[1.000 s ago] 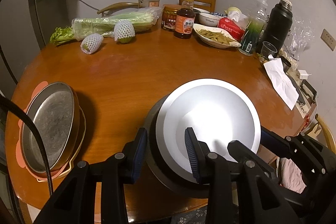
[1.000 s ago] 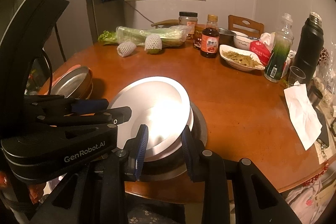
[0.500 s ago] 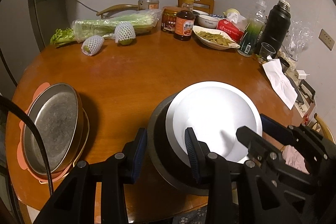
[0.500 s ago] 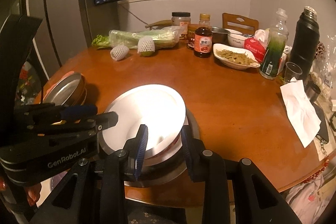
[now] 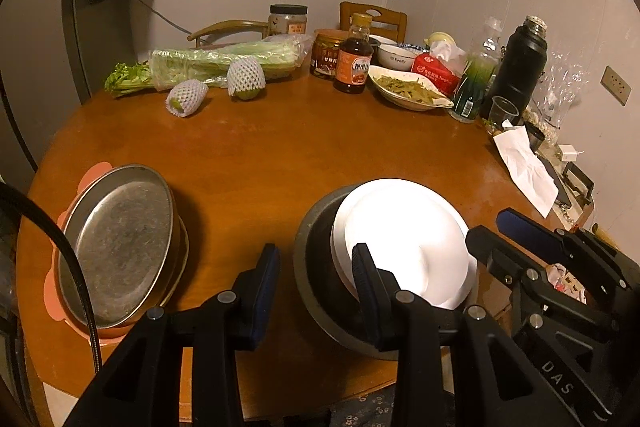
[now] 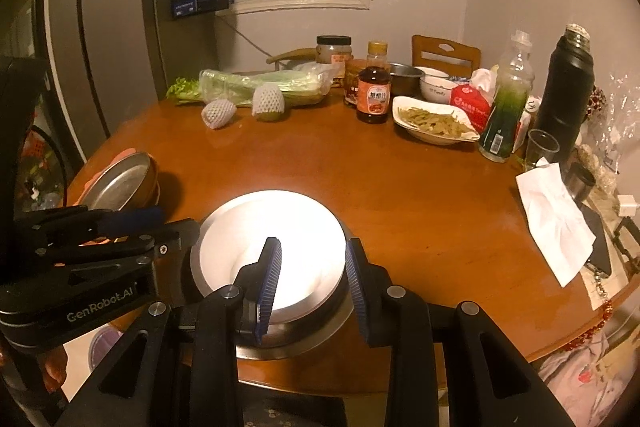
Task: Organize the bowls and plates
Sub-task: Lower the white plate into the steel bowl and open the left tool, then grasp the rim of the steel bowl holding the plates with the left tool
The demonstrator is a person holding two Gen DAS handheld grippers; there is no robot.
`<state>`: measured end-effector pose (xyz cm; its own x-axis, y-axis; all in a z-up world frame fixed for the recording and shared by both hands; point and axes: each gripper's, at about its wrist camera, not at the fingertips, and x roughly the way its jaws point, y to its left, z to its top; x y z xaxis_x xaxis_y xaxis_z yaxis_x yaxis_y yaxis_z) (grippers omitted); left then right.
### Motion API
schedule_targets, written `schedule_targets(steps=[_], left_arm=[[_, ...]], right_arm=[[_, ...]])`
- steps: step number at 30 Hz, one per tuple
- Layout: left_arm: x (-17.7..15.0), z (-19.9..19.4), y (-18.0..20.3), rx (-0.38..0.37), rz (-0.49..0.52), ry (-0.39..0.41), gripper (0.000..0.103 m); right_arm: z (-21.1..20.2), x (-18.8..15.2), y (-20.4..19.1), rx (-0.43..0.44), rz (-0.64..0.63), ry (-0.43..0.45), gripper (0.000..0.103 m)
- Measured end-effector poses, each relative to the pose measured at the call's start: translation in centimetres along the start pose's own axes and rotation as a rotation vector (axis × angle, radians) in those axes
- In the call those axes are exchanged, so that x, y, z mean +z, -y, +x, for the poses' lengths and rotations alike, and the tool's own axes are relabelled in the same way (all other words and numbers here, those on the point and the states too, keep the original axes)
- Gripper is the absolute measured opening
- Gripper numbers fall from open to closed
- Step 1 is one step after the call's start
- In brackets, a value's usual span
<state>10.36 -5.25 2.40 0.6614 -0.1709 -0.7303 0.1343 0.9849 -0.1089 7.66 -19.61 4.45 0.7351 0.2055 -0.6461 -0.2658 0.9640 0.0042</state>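
Note:
A white plate point(image 5: 400, 239) point(image 6: 280, 215), glaring under the light, lies in a dark metal bowl point(image 5: 320, 311) point(image 6: 312, 327) near the table's front edge. My left gripper point(image 5: 316, 255) point(image 6: 174, 223) straddles the bowl's left wall, one finger outside and one over the plate, shut on it. At the stack's right side my right gripper point(image 6: 312, 247) point(image 5: 490, 227) is shut on the plate's near-right rim, its inner finger over the plate. A stack of metal pans point(image 5: 116, 239) point(image 6: 120, 183) sits on a pink mat at the left.
Along the back are bagged celery point(image 5: 224, 63), two netted fruits point(image 5: 186, 99), a sauce bottle point(image 5: 354, 67), a dish of food point(image 5: 408, 93), a black flask point(image 5: 520, 67) and a glass point(image 5: 502, 111). White paper point(image 5: 524, 163) lies at the right edge.
The white plate's far edge has sunk; it now lies lower and flatter in the dark bowl. Both grippers have kept their places, and their jaws stand as before.

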Motion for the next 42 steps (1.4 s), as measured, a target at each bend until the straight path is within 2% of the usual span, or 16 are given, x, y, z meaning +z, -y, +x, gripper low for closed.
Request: schedule_targets(steps=[14, 21, 31, 42], left_arm=[[-0.8, -2.8, -1.7, 0.015, -0.023, 0.053, 0.038], [-1.5, -2.6, -2.0, 0.004, -0.034, 0.037, 0.043], [-1.4, -0.9, -1.4, -0.040, -0.066, 0.000, 0.055], [-0.5, 2.1, -1.3, -0.110, -0.139, -0.071, 0.057]], right_arm=[[-1.8, 1.0, -1.2, 0.002, -0.016, 0.041, 0.036], [-1.7, 1.0, -1.0, 0.007, -0.003, 0.049, 0.044], [0.8, 0.0, 1.5, -0.020, 0.064, -0.027, 0.050], [2.9, -0.8, 2.7, 0.022, 0.100, -0.078, 0.052]])
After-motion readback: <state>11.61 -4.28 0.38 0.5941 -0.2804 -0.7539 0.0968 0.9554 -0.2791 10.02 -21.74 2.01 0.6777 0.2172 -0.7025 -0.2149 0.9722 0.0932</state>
